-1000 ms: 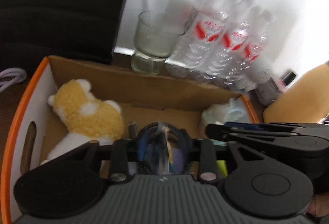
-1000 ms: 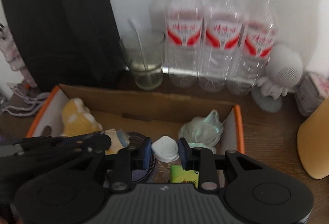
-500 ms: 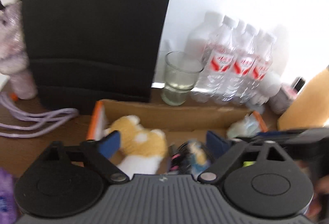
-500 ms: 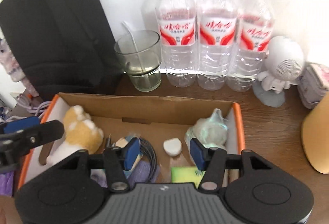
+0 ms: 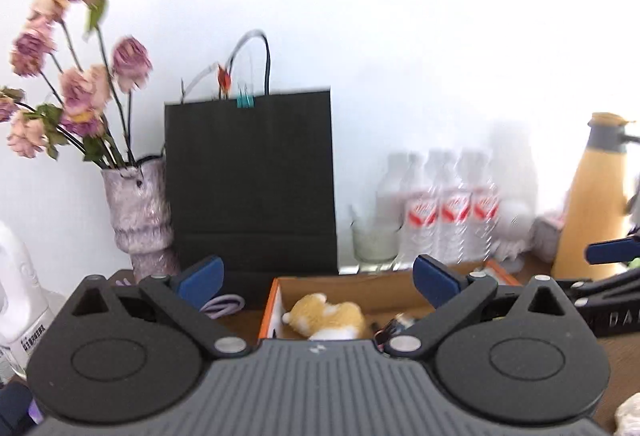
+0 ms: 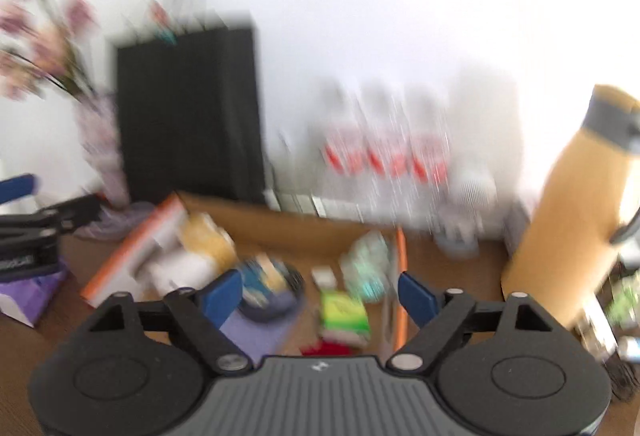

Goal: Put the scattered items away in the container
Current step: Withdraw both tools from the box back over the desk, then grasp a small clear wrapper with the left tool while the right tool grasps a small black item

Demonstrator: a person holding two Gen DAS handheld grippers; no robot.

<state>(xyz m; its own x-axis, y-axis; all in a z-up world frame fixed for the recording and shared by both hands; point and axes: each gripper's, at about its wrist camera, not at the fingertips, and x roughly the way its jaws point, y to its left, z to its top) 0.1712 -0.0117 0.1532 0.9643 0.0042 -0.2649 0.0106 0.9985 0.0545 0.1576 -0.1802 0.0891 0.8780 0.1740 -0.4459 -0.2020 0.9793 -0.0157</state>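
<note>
Left gripper (image 5: pixel 318 278): jaws spread wide, nothing between the pads; they have just been opening. One sec ago it sat low over the box (image 5: pixel 276 300) clamped on a small dark item; it is now drawn back and raised, w/ the box ahead and below. Right gripper (image 6: pixel 320 294): jaws also apart and empty, just been opening; it pinched a small white piece (image 6: pixel 323 275) one sec ago, and that piece now lies on the box floor beside the pale crumpled bag (image 6: pixel 366 256).

Box contents: yellow plush toy (image 5: pixel 326 316) at the left end, dark coiled item (image 6: pixel 268 286) mid, green packet (image 6: pixel 344 314) near the front. Right view is motion-blurred, so finer detail can't be told.

Judgement: both drops done, both tools free. A purple pack (image 6: pixel 28 292) lies outside the box at left, approx. the next candidate.
</note>
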